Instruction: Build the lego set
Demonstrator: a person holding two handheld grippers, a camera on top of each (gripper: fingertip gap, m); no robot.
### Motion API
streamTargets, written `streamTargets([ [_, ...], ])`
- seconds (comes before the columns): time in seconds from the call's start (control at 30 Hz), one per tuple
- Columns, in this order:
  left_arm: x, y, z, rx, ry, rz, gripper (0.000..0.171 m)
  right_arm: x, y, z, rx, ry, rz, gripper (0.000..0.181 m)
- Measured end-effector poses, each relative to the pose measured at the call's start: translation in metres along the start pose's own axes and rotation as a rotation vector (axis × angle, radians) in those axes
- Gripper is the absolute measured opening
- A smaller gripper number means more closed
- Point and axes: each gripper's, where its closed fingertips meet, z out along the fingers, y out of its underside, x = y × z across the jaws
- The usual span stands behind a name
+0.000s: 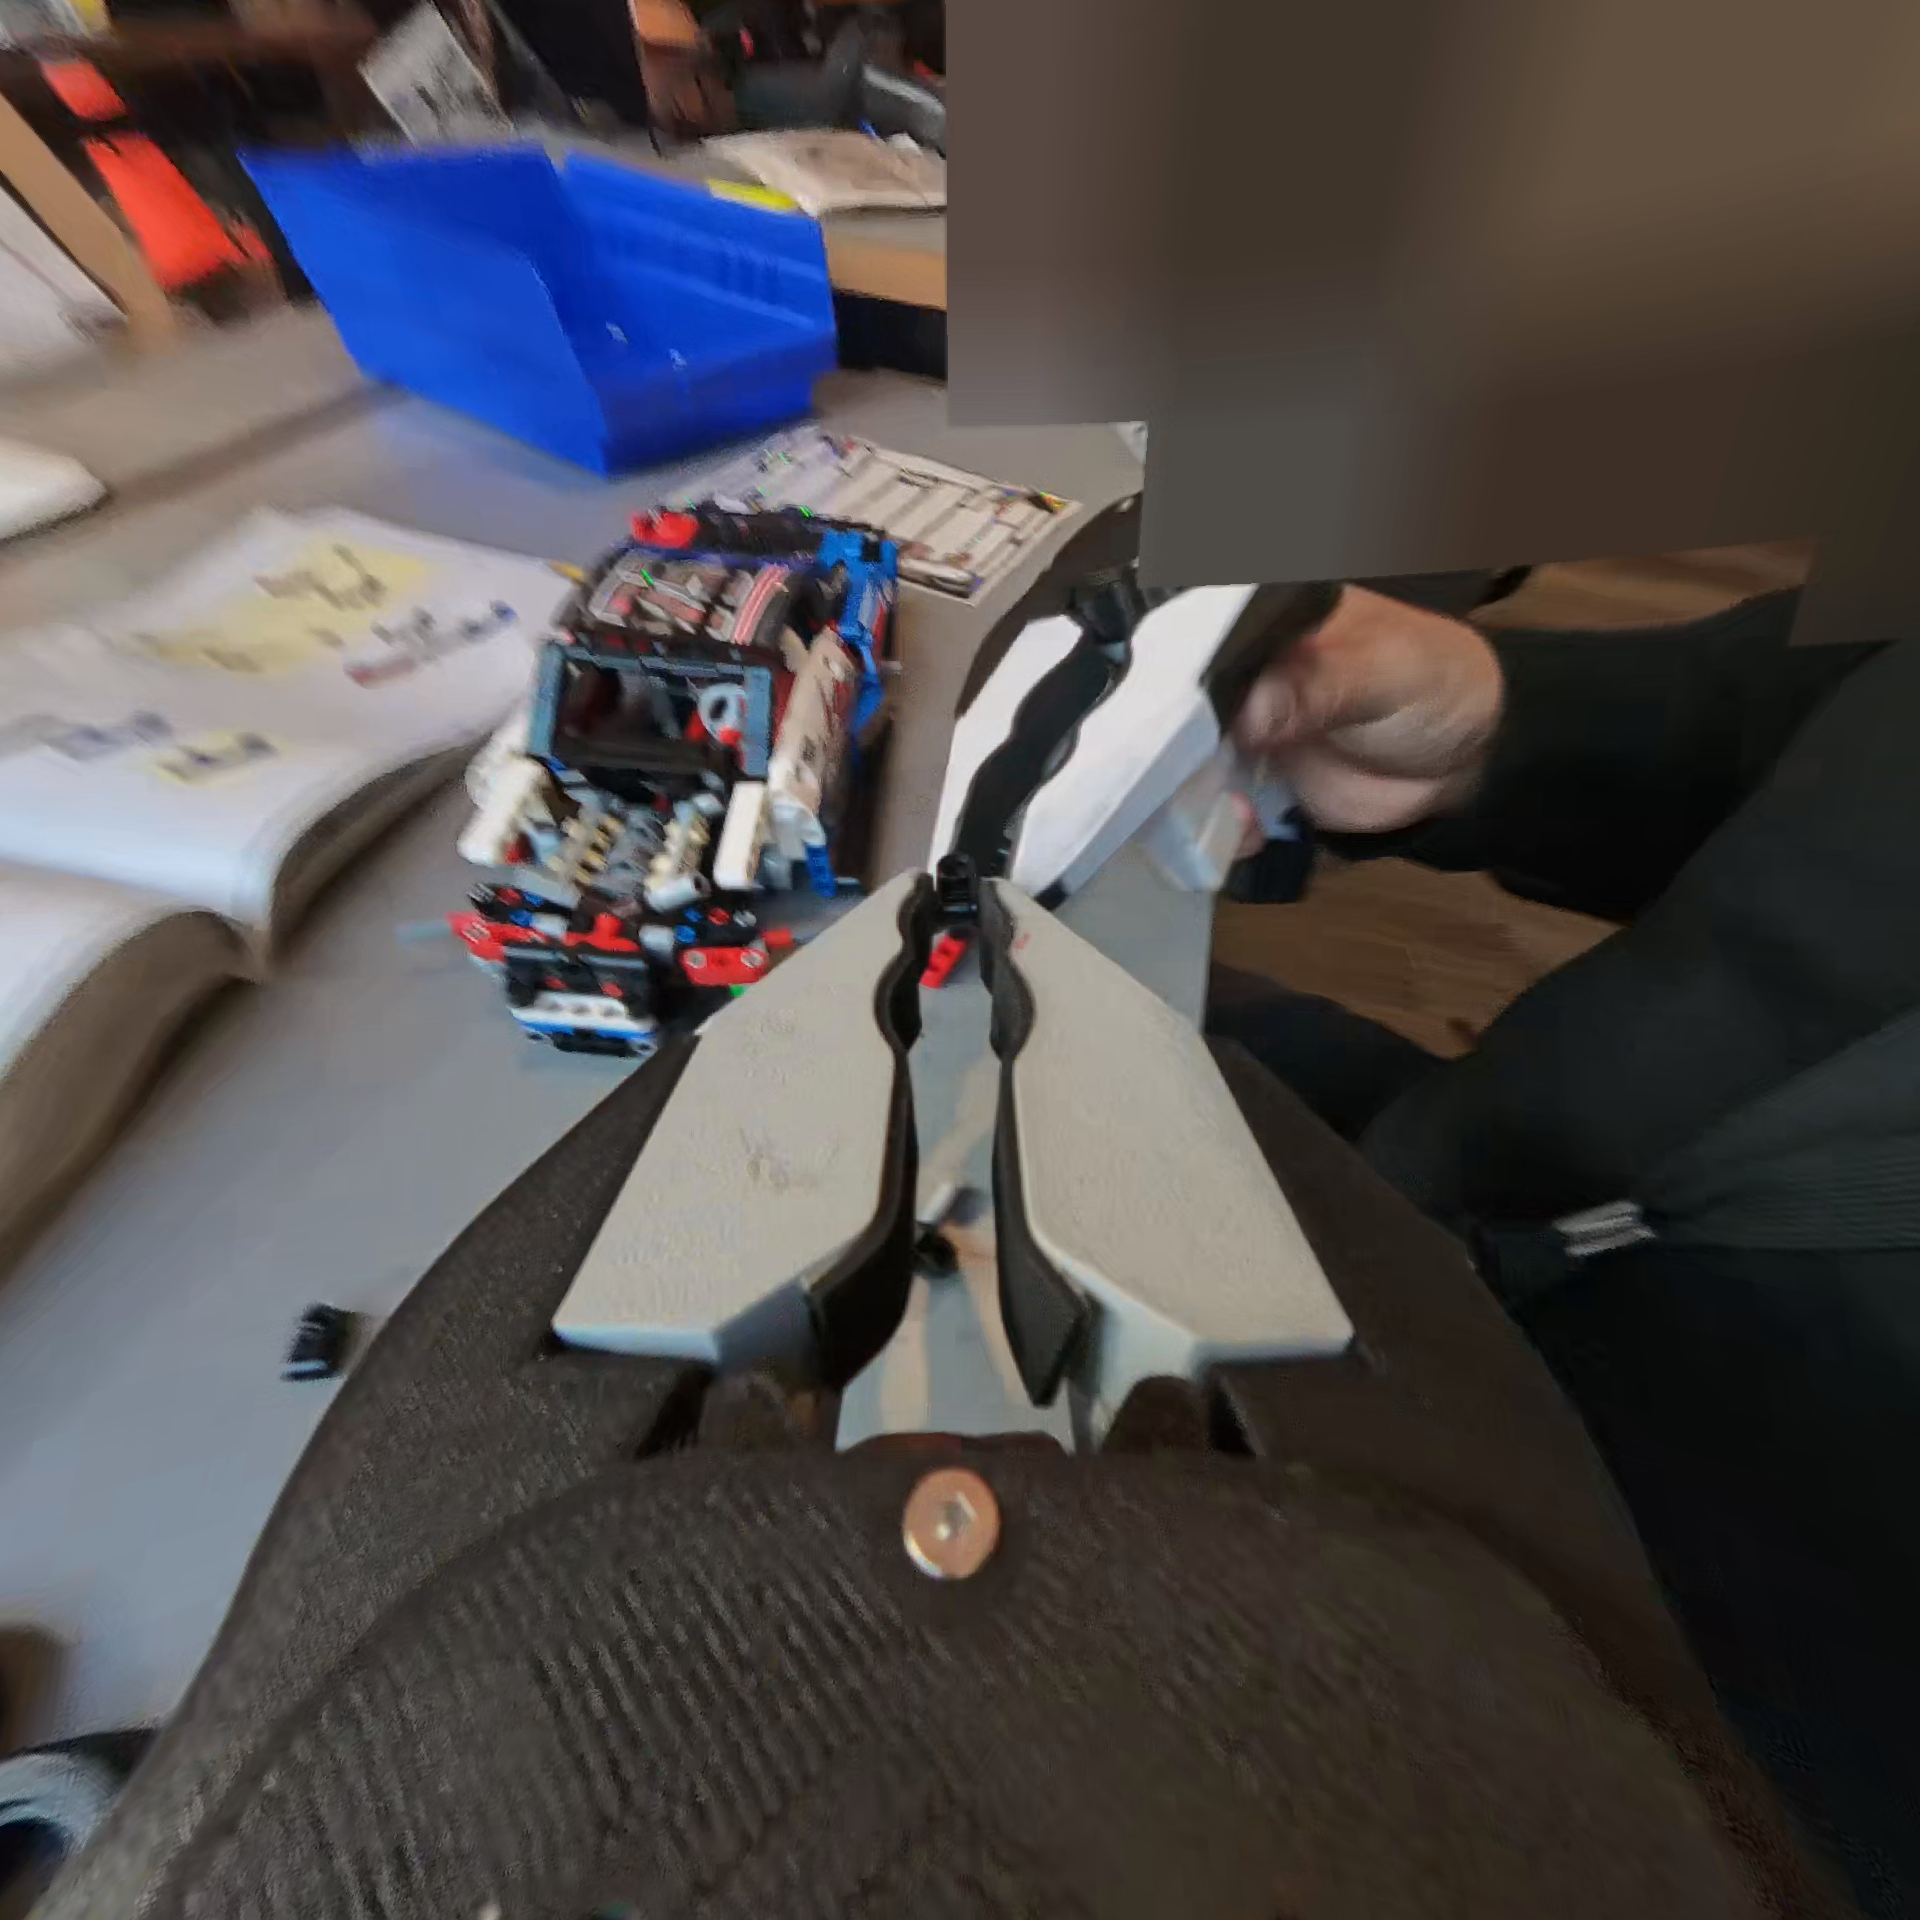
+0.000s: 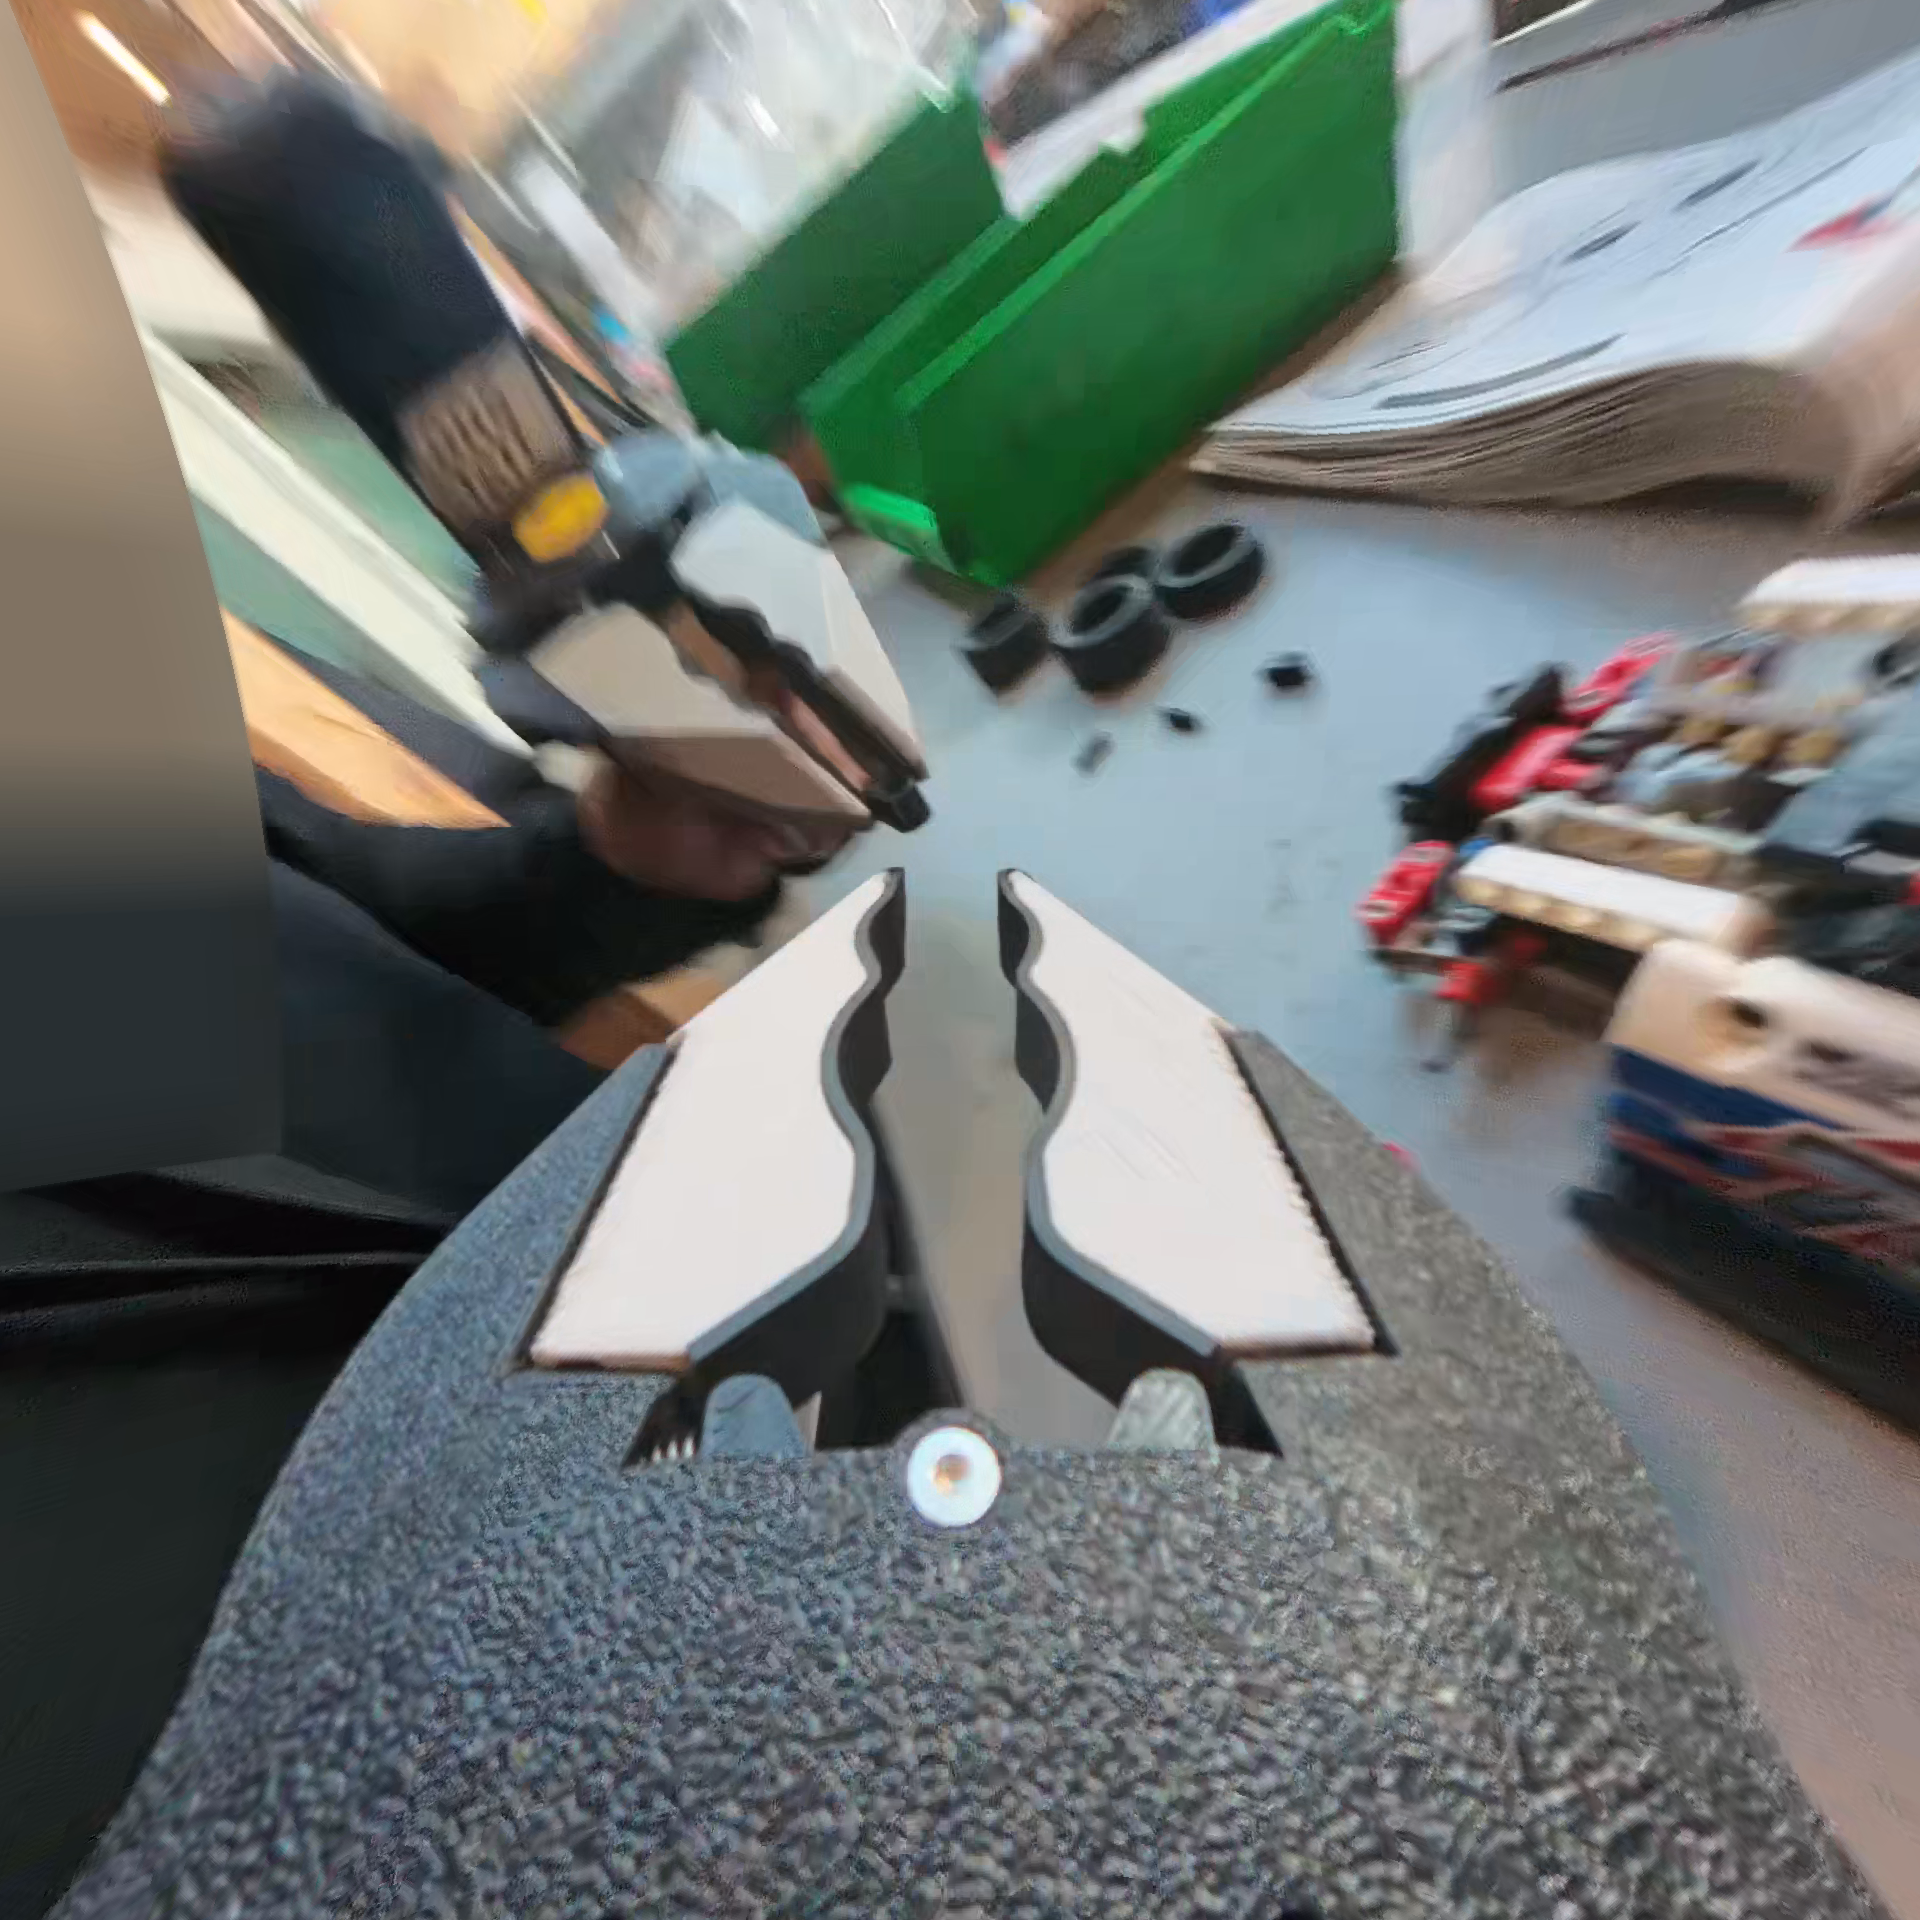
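**Left tool pinching a small black pin, right tool parted and bare**

In my left wrist view, my left tool (image 1: 951, 883) has its fingers drawn nearly together at the tips, nipping a small black pin (image 1: 953, 871) that pokes out just beyond them. Below the pin, seen through the gap between the fingers, is a small red piece (image 1: 945, 954); I cannot tell whether it is held or lies on the counter (image 1: 343, 1164) behind. At ten o'clock from the tips sits the lego car (image 1: 681, 769), a red, blue, white and black build resting on the grey counter. An open instruction book (image 1: 239, 707) lies at nine o'clock of the car, and a blue bin (image 1: 561, 291) stands at twelve o'clock, well apart. At two o'clock from my tips a hand (image 1: 1371, 727) grips the right tool (image 1: 1081, 727).

In the right wrist view, my right tool (image 2: 951, 883) has its fingers a little apart with nothing between them. The left tool (image 2: 894, 800) hovers at eleven o'clock, just beside my tips. Loose black tyres (image 2: 1153, 603) lie at one o'clock, before a green bin (image 2: 1091, 343). The car fills the three o'clock edge, blurred.
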Motion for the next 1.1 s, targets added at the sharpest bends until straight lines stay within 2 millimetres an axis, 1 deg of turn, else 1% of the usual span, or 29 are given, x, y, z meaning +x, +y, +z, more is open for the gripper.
streamTargets([
  [0.07, 0.001, -0.006, -0.003, 0.027, -0.081, 0.149, 0.006, -0.017, -0.017, -0.007, 0.1, -0.223, 0.229, 0.018],
  [0.1, 0.002, -0.007, -0.003, 0.031, -0.109, 0.202, 0.006, -0.019, -0.022, -0.01, 0.133, -0.273, 0.299, 0.017],
  [0.13, 0.005, -0.009, -0.002, 0.032, -0.121, 0.245, 0.006, -0.017, -0.022, -0.01, 0.136, -0.286, 0.338, 0.018],
  [0.2, 0.008, -0.01, -0.001, 0.033, -0.145, 0.3, 0.006, -0.015, -0.019, -0.008, 0.132, -0.282, 0.359, 0.018],
  [0.27, 0.006, -0.012, -0.001, 0.037, -0.187, 0.319, 0.005, -0.019, -0.02, -0.007, 0.136, -0.303, 0.373, 0.016],
  [0.33, 0.007, -0.013, 0.0, 0.045, -0.195, 0.331, 0.006, -0.022, -0.022, -0.007, 0.147, -0.306, 0.371, 0.009],
  [0.57, 0.004, -0.014, 0.003, 0.051, -0.331, 0.44, 0.005, -0.018, -0.024, -0.008, 0.181, -0.321, 0.425, 0.008],
  [0.63, 0.004, -0.011, 0.007, 0.033, -0.351, 0.462, 0.005, -0.015, -0.021, -0.01, 0.168, -0.289, 0.392, 0.007],
  [0.73, 0.005, -0.005, 0.011, 0.008, -0.312, 0.413, 0.006, -0.01, -0.016, -0.01, 0.128, -0.186, 0.274, 0.007],
  [0.87, 0.002, 0.009, 0.017, -0.067, -0.212, 0.282, 0.025, 0.002, -0.013, -0.015, 0.073, -0.029, 0.094, 0.007],
  [0.93, -0.002, 0.017, 0.015, -0.112, -0.167, 0.218, 0.031, 0.009, -0.012, -0.019, 0.044, 0.039, 0.019, 0.007],
  [1.0, -0.004, 0.026, 0.009, -0.17, -0.106, 0.166, 0.032, 0.015, -0.009, -0.024, 0.015, 0.099, -0.06, 0.007],
  [1.1, -0.016, 0.044, -0.003, -0.288, -0.055, 0.113, 0.032, 0.025, 0.002, -0.028, -0.061, 0.177, -0.158, 0.007],
])
